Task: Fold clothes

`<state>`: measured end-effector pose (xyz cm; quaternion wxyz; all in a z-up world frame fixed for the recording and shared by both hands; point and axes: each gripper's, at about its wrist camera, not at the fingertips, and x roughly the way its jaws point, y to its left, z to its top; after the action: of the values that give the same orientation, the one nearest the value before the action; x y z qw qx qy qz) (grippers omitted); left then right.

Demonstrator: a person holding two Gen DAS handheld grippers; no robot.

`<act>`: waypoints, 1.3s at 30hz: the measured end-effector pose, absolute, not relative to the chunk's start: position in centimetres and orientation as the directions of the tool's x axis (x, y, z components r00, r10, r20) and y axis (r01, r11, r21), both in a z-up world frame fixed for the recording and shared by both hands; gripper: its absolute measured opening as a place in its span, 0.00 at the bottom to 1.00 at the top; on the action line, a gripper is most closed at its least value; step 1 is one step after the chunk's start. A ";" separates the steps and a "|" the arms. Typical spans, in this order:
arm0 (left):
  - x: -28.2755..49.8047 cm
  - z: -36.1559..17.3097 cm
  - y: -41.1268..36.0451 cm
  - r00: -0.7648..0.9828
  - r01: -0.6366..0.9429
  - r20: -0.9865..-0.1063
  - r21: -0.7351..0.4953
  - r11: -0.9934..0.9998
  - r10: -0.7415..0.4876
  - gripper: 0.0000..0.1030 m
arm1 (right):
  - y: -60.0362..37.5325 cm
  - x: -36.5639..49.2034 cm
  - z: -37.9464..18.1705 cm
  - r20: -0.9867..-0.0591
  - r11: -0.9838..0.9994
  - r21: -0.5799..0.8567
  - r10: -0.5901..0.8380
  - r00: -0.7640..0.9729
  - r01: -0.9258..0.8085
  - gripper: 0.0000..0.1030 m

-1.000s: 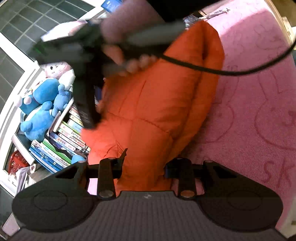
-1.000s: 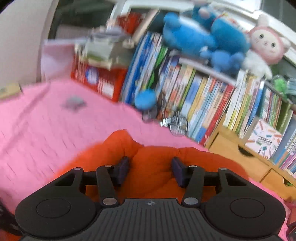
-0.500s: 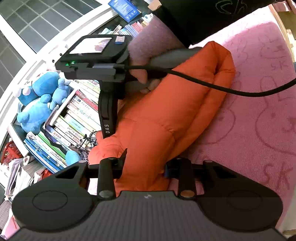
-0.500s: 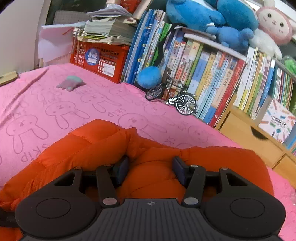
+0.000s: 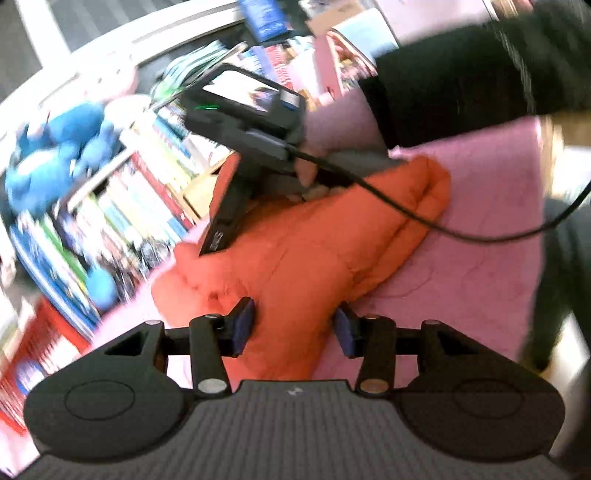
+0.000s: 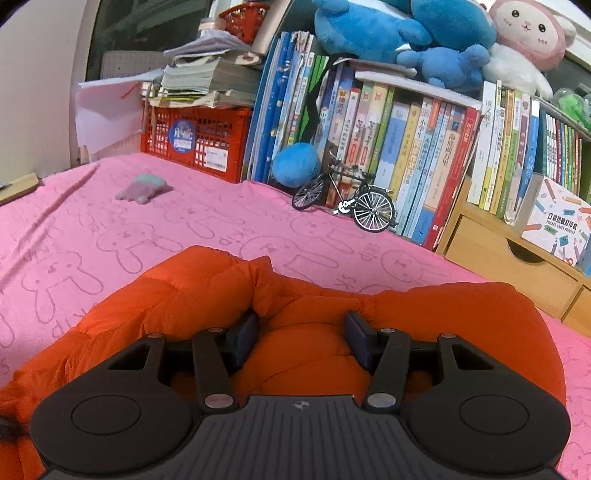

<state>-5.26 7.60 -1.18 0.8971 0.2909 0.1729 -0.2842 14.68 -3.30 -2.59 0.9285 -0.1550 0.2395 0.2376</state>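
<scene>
Two grippers are working on an orange jacket [image 6: 303, 343] that is lying bunched on a pink cloth [image 6: 110, 236] printed with rabbit outlines. Left gripper [image 5: 293, 325]: its jaws are standing apart with a fold of the jacket [image 5: 295, 258] running up between them; whether the pads are pressing the fabric cannot be told. Right gripper [image 6: 303, 338]: its jaws are also standing apart, with puffy orange fabric bulging between and around the pads, and no firm pinch is showing. In the left view the right gripper [image 5: 221, 236] is pointing down onto the far part of the jacket, a hand [image 5: 332, 147] is wrapping its handle, and a black cable [image 5: 443, 225] is trailing off across the jacket and the cloth. The jacket is stretching from the left jaws out toward that hand, with a rounded end resting on the cloth. Beyond the jacket, in the right view, a small model bicycle [image 6: 347, 199] is standing on the cloth beside a blue ball [image 6: 295, 164], in front of a row of books [image 6: 406, 147]. A red crate [image 6: 195, 138] is sitting to the left under stacked papers, blue plush toys [image 6: 406, 33] are lying on top of the books, and a small grey-green toy [image 6: 142, 188] is lying well apart on the cloth.
</scene>
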 end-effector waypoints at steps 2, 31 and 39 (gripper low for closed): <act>-5.5 0.6 9.7 0.755 0.617 -0.475 0.281 0.735 -0.452 0.55 | -3.6 14.7 -2.5 -0.512 0.840 -0.156 0.381 0.770 -0.520 0.52; 10.5 -0.9 8.7 0.893 0.128 -0.440 0.052 0.990 -0.093 0.70 | -12.6 9.8 1.2 -0.244 0.922 -0.153 0.315 0.917 -0.357 0.69; 10.6 -1.6 9.7 0.884 0.104 -0.463 0.047 0.993 -0.070 0.75 | -17.1 12.1 0.6 -0.341 0.942 0.054 0.330 0.880 -0.332 0.66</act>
<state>10.62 9.70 -1.61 0.9698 0.0353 0.2370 -0.0449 12.14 -17.15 0.58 0.9696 -0.0031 0.1751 0.1707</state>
